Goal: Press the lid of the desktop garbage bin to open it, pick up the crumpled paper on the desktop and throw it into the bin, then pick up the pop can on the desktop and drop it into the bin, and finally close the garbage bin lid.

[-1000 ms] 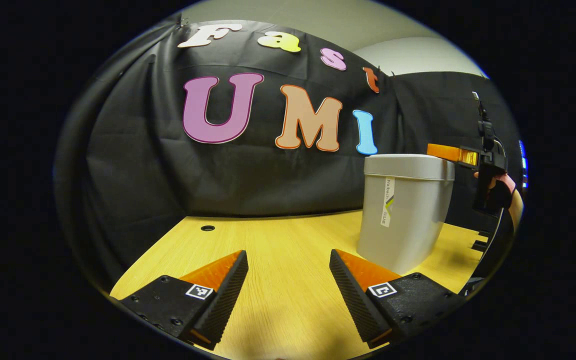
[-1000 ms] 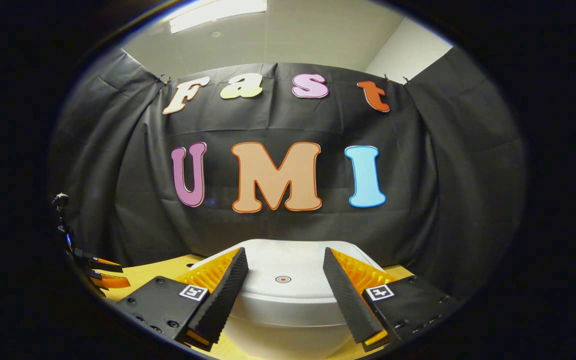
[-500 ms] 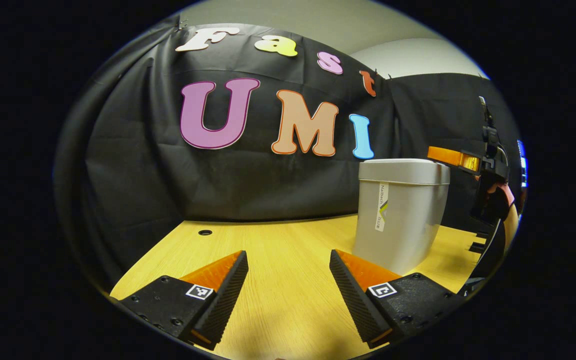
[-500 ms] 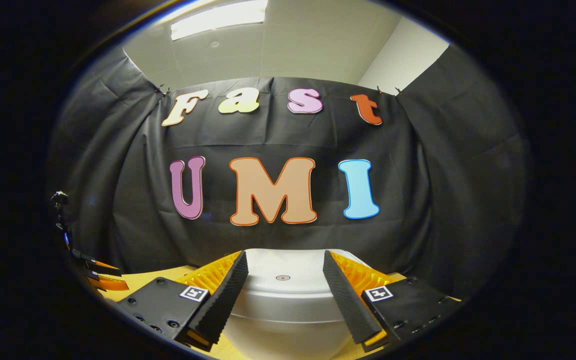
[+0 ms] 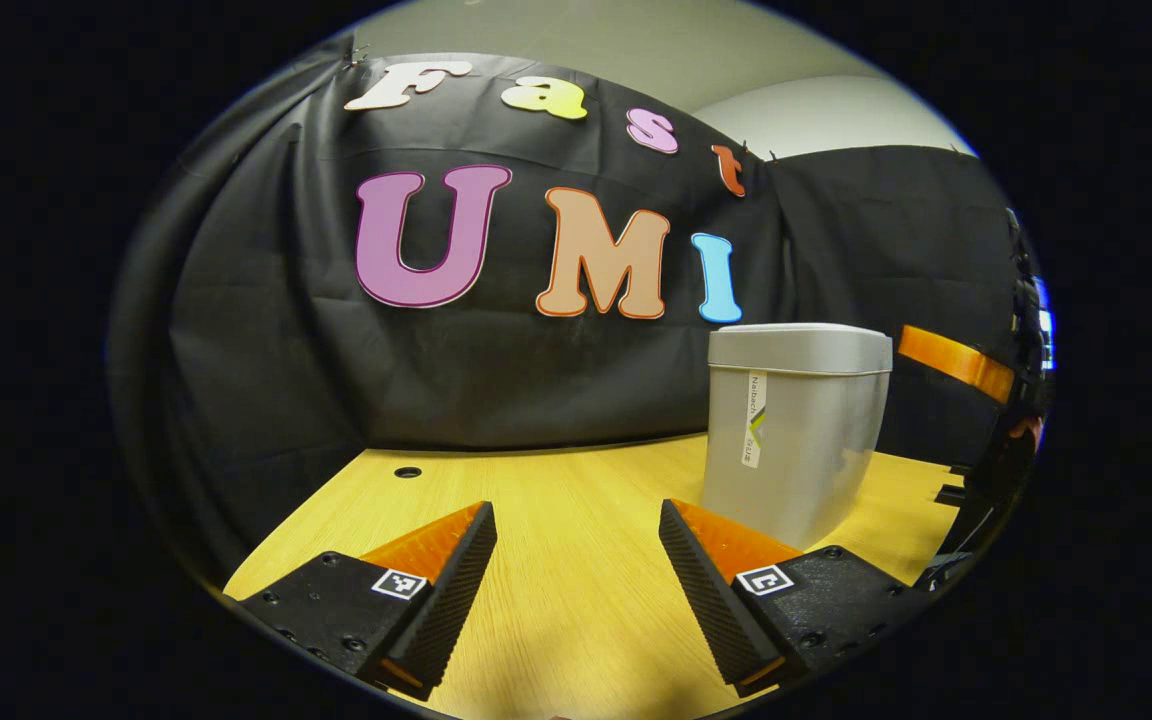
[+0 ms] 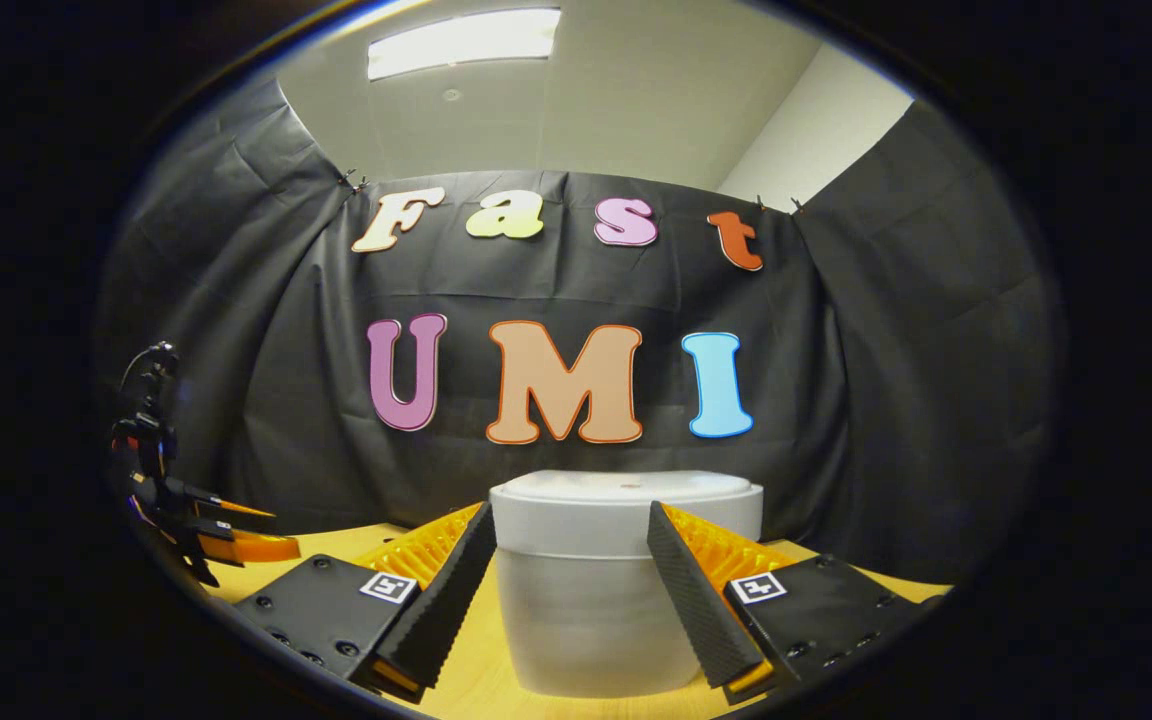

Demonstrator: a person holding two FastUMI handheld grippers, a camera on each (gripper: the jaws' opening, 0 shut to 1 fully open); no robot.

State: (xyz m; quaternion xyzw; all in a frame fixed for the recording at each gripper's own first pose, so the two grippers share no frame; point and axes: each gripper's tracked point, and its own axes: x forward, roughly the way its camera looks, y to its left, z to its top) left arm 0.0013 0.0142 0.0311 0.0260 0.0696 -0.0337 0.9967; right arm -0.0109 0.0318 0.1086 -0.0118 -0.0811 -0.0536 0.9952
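The left gripper (image 5: 576,590) stood with its jaws wide apart and nothing between them, low over the wooden desktop (image 5: 556,500); ahead of its right-hand finger and just beyond that tip stood the grey desktop garbage bin (image 5: 791,430), upright, with its lid (image 5: 801,335) sitting flat and closed. In the right gripper view the right gripper (image 6: 571,590) was likewise spread open and empty, and the bin (image 6: 596,610) stood straight ahead, framed in the gap between the two fingers but beyond their tips and not touched, its lid (image 6: 626,487) roughly level with the camera. The left gripper (image 6: 236,545) showed far off to the left of those jaws. Neither paper nor can could be seen on the bare wood ahead of either pair of jaws. The bin looked like a light, stiff, smooth-walled plastic shell, tapering toward its base, so it would probably slide or tip if pushed from the side. A press would best go straight down on the flat top, near the small mark at the lid's centre (image 6: 628,485), rather than as a pinch on the slippery walls. The lid itself seemed rigid and likely spring-latched, needing a short firm push.
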